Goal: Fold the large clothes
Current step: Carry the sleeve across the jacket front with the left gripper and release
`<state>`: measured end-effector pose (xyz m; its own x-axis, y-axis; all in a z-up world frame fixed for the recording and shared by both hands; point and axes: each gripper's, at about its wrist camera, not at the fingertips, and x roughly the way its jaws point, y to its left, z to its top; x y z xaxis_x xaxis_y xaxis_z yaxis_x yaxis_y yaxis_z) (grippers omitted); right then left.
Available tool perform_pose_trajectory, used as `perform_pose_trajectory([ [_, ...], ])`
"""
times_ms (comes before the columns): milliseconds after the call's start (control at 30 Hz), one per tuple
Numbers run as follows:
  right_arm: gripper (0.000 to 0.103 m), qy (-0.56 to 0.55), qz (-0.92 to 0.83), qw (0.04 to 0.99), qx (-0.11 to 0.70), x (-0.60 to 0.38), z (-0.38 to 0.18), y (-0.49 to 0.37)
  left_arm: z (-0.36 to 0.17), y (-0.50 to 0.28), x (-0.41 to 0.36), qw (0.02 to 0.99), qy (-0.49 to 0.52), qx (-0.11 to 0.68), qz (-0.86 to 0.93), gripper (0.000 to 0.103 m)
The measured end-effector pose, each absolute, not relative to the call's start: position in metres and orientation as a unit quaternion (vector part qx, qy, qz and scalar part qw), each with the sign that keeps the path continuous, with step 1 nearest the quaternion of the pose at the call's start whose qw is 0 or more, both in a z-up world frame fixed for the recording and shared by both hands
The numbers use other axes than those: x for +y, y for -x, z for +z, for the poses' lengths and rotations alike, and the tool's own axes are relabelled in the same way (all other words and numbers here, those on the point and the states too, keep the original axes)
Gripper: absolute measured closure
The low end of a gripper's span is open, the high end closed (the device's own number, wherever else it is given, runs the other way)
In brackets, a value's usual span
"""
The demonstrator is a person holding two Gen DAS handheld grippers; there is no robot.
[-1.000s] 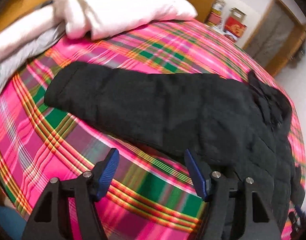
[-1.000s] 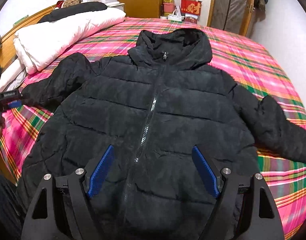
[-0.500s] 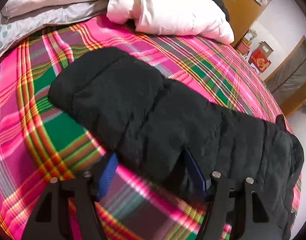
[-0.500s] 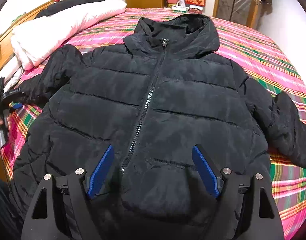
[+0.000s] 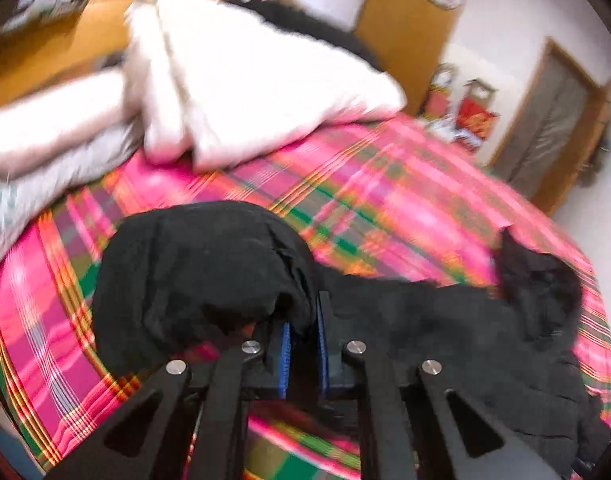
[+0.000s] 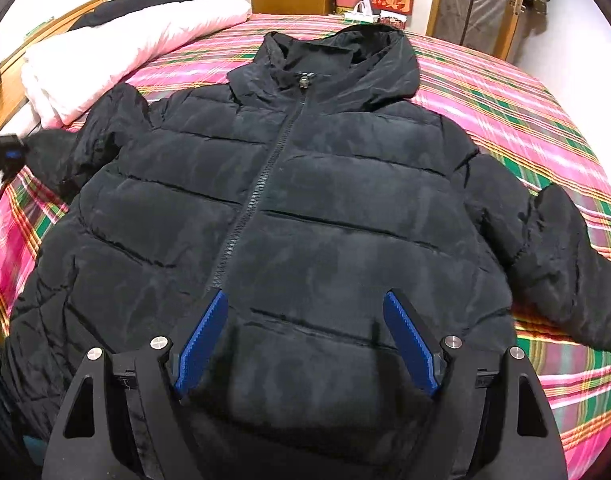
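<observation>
A black hooded puffer jacket (image 6: 305,208) lies face up and zipped on the pink plaid bed (image 6: 505,104), with both sleeves spread out. My left gripper (image 5: 303,320) is shut on the cuff end of the jacket's sleeve (image 5: 193,272) and lifts it off the bedspread; the same gripper shows at the far left of the right wrist view (image 6: 7,154). My right gripper (image 6: 305,320) is open and empty, hovering over the jacket's lower front. The other sleeve (image 6: 565,256) lies flat at the right.
White folded quilts and pillows (image 5: 241,92) are stacked by the wooden headboard (image 5: 45,48). Red boxes (image 6: 393,0) and a wooden door (image 6: 477,4) stand beyond the bed's far edge. Bare plaid bedspread (image 5: 385,208) stretches past the sleeve.
My left gripper went from open over the sleeve to shut on its cuff end and raised it. My right gripper moved lower and closer over the jacket front, still open.
</observation>
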<state>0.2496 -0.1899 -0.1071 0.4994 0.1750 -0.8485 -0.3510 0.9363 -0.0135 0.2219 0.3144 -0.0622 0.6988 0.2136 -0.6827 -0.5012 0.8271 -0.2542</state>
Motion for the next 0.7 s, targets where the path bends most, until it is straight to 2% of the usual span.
perform_pose_trajectory([
  [167,0.023,0.063,0.146,0.872,0.464,-0.210,-0.101,-0.248,0.015,-0.230,0.242,0.934,0.168,0.293,0.115,0.092],
  [367,0.023,0.027,0.131,0.884,0.448,-0.237,-0.089,-0.252,0.060,-0.252,0.143,0.949,0.135,0.285,0.009,0.092],
  [567,0.023,-0.024,0.110,0.890,0.441,-0.270,-0.074,-0.260,0.043,-0.289,0.037,0.936,0.121,0.319,-0.088,0.092],
  [700,0.023,-0.039,0.095,0.893,0.437,-0.287,-0.070,-0.264,-0.001,-0.308,-0.022,0.915,0.105,0.365,-0.139,0.092],
])
